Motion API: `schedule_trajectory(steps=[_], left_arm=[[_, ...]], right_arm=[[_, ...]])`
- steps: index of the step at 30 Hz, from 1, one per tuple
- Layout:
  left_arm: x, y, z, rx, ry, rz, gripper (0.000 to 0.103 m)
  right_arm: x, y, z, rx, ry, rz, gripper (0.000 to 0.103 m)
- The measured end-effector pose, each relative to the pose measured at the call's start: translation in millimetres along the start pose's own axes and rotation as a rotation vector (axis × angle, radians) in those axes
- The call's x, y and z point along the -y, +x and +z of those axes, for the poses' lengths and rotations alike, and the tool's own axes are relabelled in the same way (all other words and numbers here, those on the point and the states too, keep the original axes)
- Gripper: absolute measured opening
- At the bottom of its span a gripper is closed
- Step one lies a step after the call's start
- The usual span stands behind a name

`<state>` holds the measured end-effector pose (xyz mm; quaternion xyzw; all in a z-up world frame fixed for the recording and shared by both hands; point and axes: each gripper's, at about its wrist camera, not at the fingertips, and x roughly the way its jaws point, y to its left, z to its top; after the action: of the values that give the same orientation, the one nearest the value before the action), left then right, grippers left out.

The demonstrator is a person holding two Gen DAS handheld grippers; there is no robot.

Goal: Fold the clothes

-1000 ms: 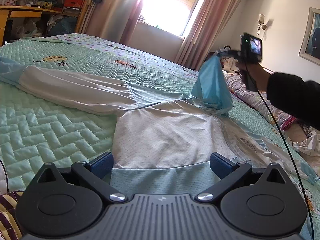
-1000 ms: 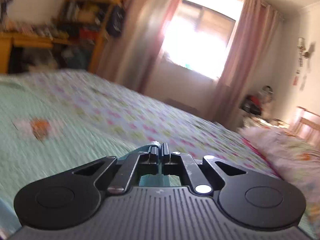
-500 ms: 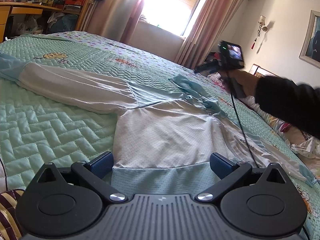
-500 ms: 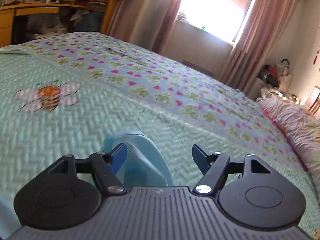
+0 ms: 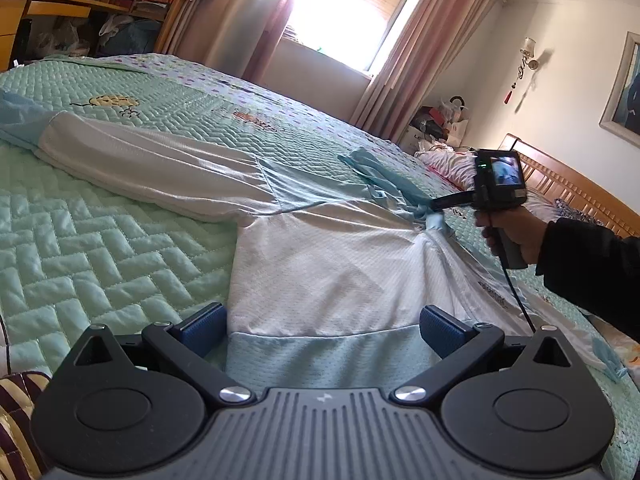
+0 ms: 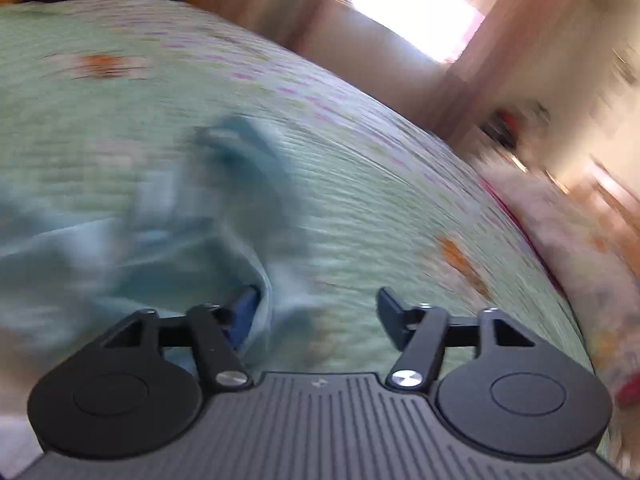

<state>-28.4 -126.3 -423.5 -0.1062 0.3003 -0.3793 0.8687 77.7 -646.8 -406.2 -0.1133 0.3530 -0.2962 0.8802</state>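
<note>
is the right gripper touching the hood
Cannot tell. The right wrist view is blurred: the open right gripper has hood fabric at one finger, contact unclear.

The view is motion-blurred. The right tool [image 6: 316, 316] stands with its jaws wide apart over the bed [image 6: 380, 184]. Blue cloth [image 6: 248, 184] lies bunched on the green quilt, touching the tool's left finger [image 6: 244, 312]; the other finger is clear of it. A bright window [image 6: 412, 12] glows beyond the bed.
</note>
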Motion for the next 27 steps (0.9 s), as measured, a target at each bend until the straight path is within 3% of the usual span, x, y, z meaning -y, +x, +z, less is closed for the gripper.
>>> schedule_trajectory(steps=[2, 5, 8, 13, 16, 21, 26, 27], left_arm=[[-0.1, 0.3, 0.0, -0.001, -0.001, 0.0, 0.102], [-0.2, 0.2, -0.2, 0.0, -0.001, 0.0, 0.102], [-0.6, 0.8, -0.1, -0.001, -0.003, 0.0, 0.102], [-1.4, 1.8, 0.1, -0.003, -0.006, 0.0, 0.102], [-1.8, 2.1, 0.0, -0.003, -0.008, 0.0, 0.102], [-3.1, 1.4, -0.2, -0.003, -0.013, -0.005, 0.102], [-2.9, 1.1, -0.2, -0.007, -0.011, -0.003, 0.102], [-2.7, 1.2, -0.1, -0.007, -0.01, -0.002, 0.102]], right_arm=[[36.0, 11.3, -3.6, -0.054, 0.117, -0.039, 0.064], [62.6, 1.1, -20.9, -0.075, 0.283, 0.074, 0.069], [57.8, -15.0, -33.3, -0.046, 0.327, 0.145, 0.069], [20.4, -29.2, -2.3, 0.111, 0.174, 0.156, 0.076], [-3.7, -18.5, 24.6, 0.139, 0.086, 0.157, 0.078], [-34.6, 15.9, 53.6, 0.118, 0.005, 0.16, 0.076], [-44.4, 35.6, 52.7, 0.087, -0.09, 0.157, 0.075], [-46.3, 39.4, 52.5, 0.081, -0.109, 0.157, 0.066]])
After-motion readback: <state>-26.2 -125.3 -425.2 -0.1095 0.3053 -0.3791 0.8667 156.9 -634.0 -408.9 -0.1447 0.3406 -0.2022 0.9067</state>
